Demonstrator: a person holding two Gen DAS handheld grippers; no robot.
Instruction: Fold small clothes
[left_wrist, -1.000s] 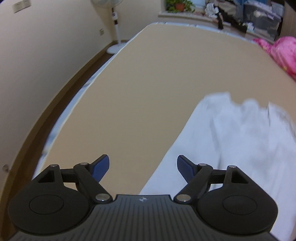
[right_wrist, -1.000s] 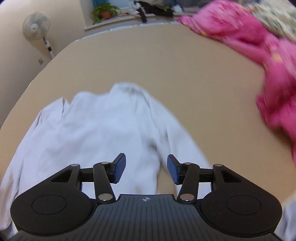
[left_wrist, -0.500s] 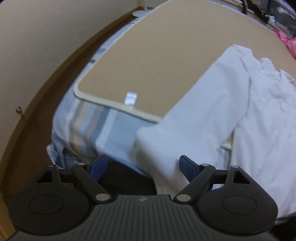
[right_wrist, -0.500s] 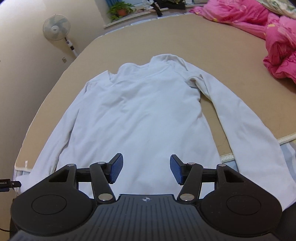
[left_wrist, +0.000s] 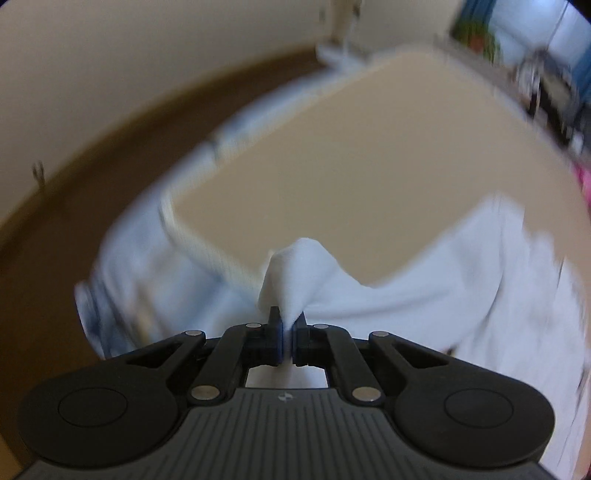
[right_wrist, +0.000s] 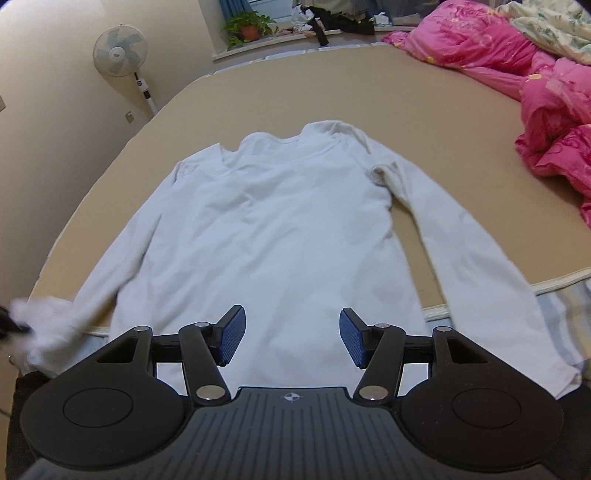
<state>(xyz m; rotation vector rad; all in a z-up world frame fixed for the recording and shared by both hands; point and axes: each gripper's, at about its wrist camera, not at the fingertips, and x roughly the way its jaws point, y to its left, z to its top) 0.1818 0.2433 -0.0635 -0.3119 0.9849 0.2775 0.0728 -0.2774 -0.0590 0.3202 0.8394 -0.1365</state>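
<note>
Left hand-held gripper (left_wrist: 287, 334) has clamped the white shirt's (right_wrist: 280, 229) cuff; right hand-held gripper (right_wrist: 291, 338) hovers open.

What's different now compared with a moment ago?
The left tongs, open a moment ago, have swung to the end of the shirt's left sleeve and shut on it, lifting it into a peak. The right tongs have drawn back to the hem, open and empty. The shirt's body still lies flat on the tan mat.

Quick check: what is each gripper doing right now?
Left gripper: shut on the cuff of the white shirt's sleeve.
Right gripper: open, holding nothing, above the white shirt.
</note>
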